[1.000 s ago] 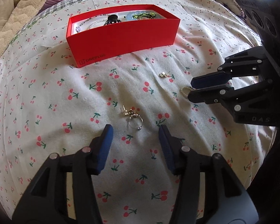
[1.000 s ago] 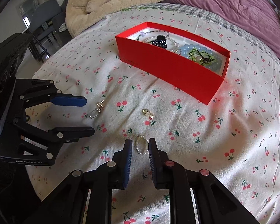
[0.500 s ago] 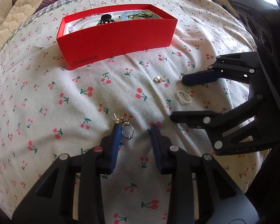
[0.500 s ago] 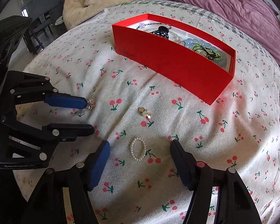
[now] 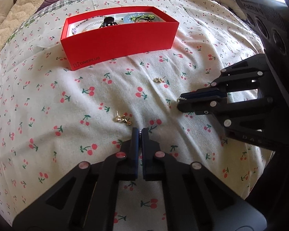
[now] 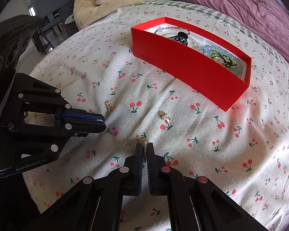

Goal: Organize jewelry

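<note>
Both tools are clamped on small pieces: the right tool (image 6: 144,150) pinches a pearl bead ring (image 6: 144,149), the left tool (image 5: 139,134) a thin silver ring (image 5: 139,133), barely visible. Each should travel level to the glossy red box (image 6: 192,71) — stiff card, already holding beads — and release low inside. Two gold earrings (image 5: 122,119) lie on the bedsheet (image 5: 48,115) in front of the box.

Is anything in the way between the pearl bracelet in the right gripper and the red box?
Nothing tall. The right gripper holds the pearl bracelet; only a small gold earring lies flat on the cherry-print sheet before the red box, which is open-topped.
</note>
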Demonstrator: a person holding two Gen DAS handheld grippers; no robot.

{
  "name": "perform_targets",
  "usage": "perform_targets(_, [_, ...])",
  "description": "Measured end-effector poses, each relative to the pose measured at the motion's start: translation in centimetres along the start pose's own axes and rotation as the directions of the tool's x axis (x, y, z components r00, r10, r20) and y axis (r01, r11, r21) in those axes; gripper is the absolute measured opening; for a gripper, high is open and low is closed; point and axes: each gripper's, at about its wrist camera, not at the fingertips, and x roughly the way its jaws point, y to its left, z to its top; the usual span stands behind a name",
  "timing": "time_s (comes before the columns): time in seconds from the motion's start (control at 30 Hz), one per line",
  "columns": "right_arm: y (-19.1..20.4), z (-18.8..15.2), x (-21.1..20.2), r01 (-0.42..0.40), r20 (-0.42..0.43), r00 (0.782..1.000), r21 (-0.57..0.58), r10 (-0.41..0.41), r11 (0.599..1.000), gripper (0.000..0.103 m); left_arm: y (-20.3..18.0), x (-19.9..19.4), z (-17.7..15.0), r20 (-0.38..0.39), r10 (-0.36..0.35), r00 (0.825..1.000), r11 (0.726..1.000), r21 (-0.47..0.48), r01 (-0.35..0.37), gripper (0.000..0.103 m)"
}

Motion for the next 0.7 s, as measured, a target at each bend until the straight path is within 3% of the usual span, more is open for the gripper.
perform_targets(0.33, [-2.4, 1.0, -2.6, -0.014, 0.063, 0.998, 0.085, 0.008, 0.996, 0.004, 1.3, -2.4, 0.9, 0.048, -0.003, 0.999, 0.998, -0.059, 0.006, 0.003])
perform_targets(0.43, [-2.8, 0.9, -2.8, -0.062, 0.060, 0.997, 0.105, 0.056, 0.993, 0.005, 1.6, -2.5, 1.1, 0.048, -0.005, 0.999, 0.998, -0.069, 0.008, 0.003])
perform_targets(0.53, [-2.6, 0.5, -2.1, -0.061, 0.028, 0.998, 0.095, 0.058, 0.994, 0.034, 1.6, -2.2, 0.8, 0.035, -0.003, 0.999, 0.998, -0.070, 0.006, 0.003])
perform_targets(0.57, [-2.2, 0.3, -1.8, -0.046, 0.024, 0.999, 0.088, 0.044, 0.995, 0.061, 1.6, -2.0, 0.7, 0.029, -0.001, 1.000, 0.998, -0.071, 0.003, 0.003])
perform_targets(0.6, [-2.0, 0.0, -1.7, -0.035, 0.034, 0.999, 0.083, 0.032, 0.996, 0.077, 1.5, -1.9, 0.7, 0.023, 0.000, 1.000, 0.997, -0.071, 0.002, 0.003])
perform_targets(0.7, [-1.6, -0.2, -0.6, -0.032, 0.003, 0.999, 0.063, 0.032, 0.998, 0.076, 1.4, -1.8, 0.6, 0.019, -0.001, 1.000, 0.998, -0.071, 0.002, 0.003])
